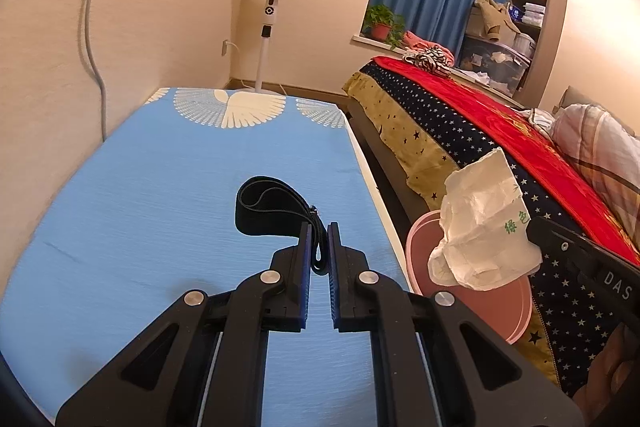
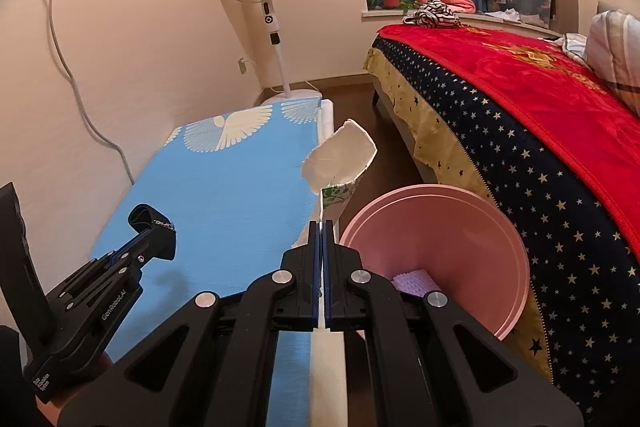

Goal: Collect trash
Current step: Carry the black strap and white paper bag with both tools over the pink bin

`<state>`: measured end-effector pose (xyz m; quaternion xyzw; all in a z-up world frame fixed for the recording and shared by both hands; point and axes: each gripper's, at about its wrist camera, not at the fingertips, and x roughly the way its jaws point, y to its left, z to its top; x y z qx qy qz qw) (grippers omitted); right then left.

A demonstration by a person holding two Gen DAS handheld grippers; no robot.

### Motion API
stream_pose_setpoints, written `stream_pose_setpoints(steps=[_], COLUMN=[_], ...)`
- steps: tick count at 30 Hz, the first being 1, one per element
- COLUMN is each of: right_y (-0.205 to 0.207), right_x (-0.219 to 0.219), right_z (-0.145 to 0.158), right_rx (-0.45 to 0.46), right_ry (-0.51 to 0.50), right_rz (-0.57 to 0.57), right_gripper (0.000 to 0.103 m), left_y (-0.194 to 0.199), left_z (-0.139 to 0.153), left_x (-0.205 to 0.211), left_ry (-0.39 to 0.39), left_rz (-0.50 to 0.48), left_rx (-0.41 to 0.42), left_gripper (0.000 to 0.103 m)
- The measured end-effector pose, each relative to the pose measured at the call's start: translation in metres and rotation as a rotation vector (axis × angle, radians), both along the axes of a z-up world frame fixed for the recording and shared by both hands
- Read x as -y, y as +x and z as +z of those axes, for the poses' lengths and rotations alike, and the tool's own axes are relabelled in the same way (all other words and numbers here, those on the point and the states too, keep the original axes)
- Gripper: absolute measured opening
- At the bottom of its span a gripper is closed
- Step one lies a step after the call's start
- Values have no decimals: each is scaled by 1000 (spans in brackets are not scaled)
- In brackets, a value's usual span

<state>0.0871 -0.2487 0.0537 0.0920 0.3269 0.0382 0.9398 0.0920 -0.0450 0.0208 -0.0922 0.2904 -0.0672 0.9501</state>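
Wrapper pinched in right tongs, left tongs pinching strap: centre wrapper over pink bin, then release.

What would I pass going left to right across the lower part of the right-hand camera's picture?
Left tongs gripping a black strap → blue mat → right tongs pinching a white wrapper → pink bin → starry bed cover.

Both grippers clamped, side by side.
Left gripper pinches a black strap; right gripper, right of it, grips a white wrapper.
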Motion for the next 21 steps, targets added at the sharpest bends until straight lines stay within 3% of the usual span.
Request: stream_pose_setpoints(steps=[21], right_y=[6], right_x=[33], right_z=[0], right_rx=[22], right_ry=[-28], right_rz=[-92], right_gripper=[1], left_y=[9], left_z=[-5], left_x=[31], left_ry=[5], left_rz=[-58], left_rx=[7], left_gripper=[8])
